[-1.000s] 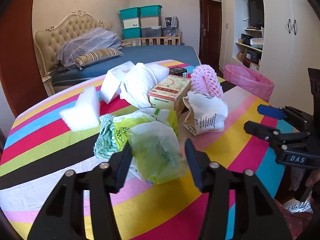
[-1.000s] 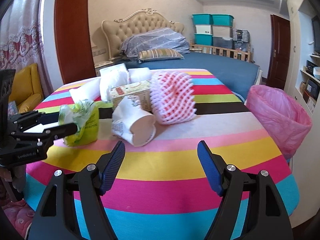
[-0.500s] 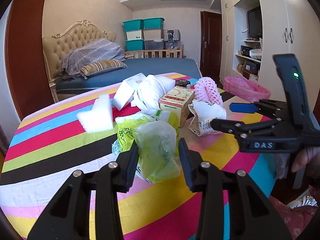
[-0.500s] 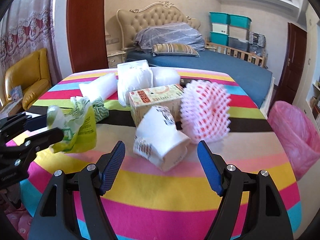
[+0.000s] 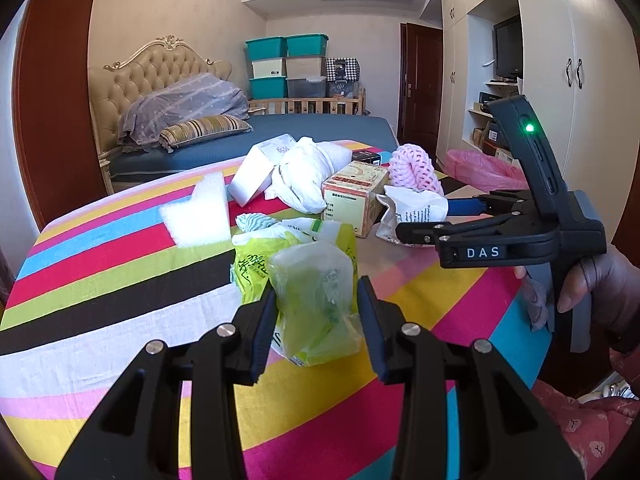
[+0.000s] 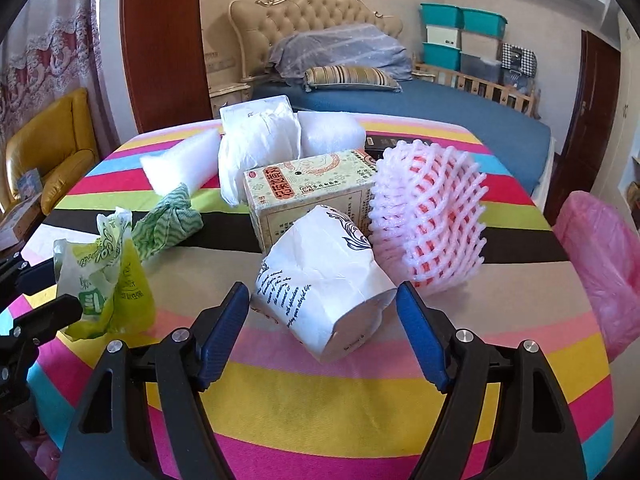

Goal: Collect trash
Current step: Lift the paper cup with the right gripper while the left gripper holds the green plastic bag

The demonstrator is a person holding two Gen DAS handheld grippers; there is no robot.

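Bedroom setting, with a bed (image 5: 248, 140) behind and a surface (image 5: 120, 288) under a loud striped cloth; trash was heaped in the middle of it. Left tool (image 5: 316, 320) had its pads pressed into the sides of a crumpled green bag (image 5: 312, 292), so it was clamped on that; the bag sat at the near edge of the heap, its bottom looking like it was touching the cloth, though I couldn't tell for sure. From the right wrist view that same bag (image 6: 104, 276) showed at the far left, pinched in the other tool's fingers.

Right tool (image 6: 322, 336) had its blue pads wide apart, one on each side of a squashed paper cup (image 6: 324, 276) lying on its side; pads weren't touching it as far as I could see. Just behind the cup was a carton (image 6: 308, 188), and a pink foam net (image 6: 432, 216) leaned right beside both. Further back: a white bag (image 6: 256, 140), a foam block (image 6: 180, 160) and a knotted green rag (image 6: 168, 224); a pink-lined bin (image 6: 600, 264) stood off the surface's right edge. A hand (image 5: 600, 292) gripped the right tool's handle in the left wrist view.
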